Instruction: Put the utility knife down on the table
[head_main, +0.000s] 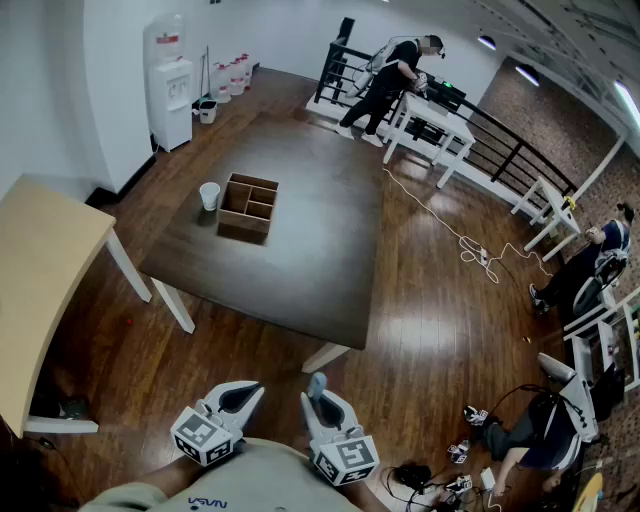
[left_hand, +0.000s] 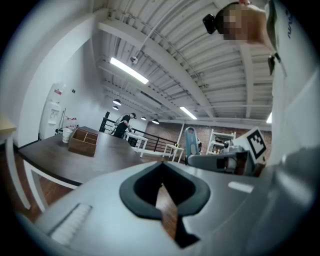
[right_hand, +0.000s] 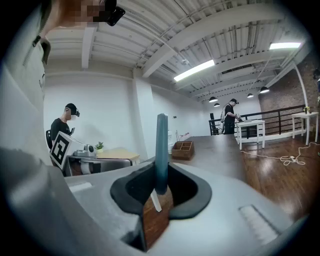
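The utility knife (right_hand: 161, 150) is a slim blue-grey handle standing upright between the jaws of my right gripper (right_hand: 160, 175), which is shut on it. In the head view that gripper (head_main: 320, 400) is low in the picture, over the wood floor just short of the dark table's (head_main: 300, 260) near corner, with the knife (head_main: 317, 384) poking out of its tip. My left gripper (head_main: 243, 396) hangs beside it to the left, its jaws together with nothing between them. In the left gripper view the knife (left_hand: 190, 141) shows off to the right.
A wooden compartment box (head_main: 248, 207) and a white cup (head_main: 209, 195) stand at the table's far left. A light wooden table (head_main: 45, 270) is at my left. Cables (head_main: 470, 250) lie on the floor; people work at white desks (head_main: 430, 120) behind and to the right.
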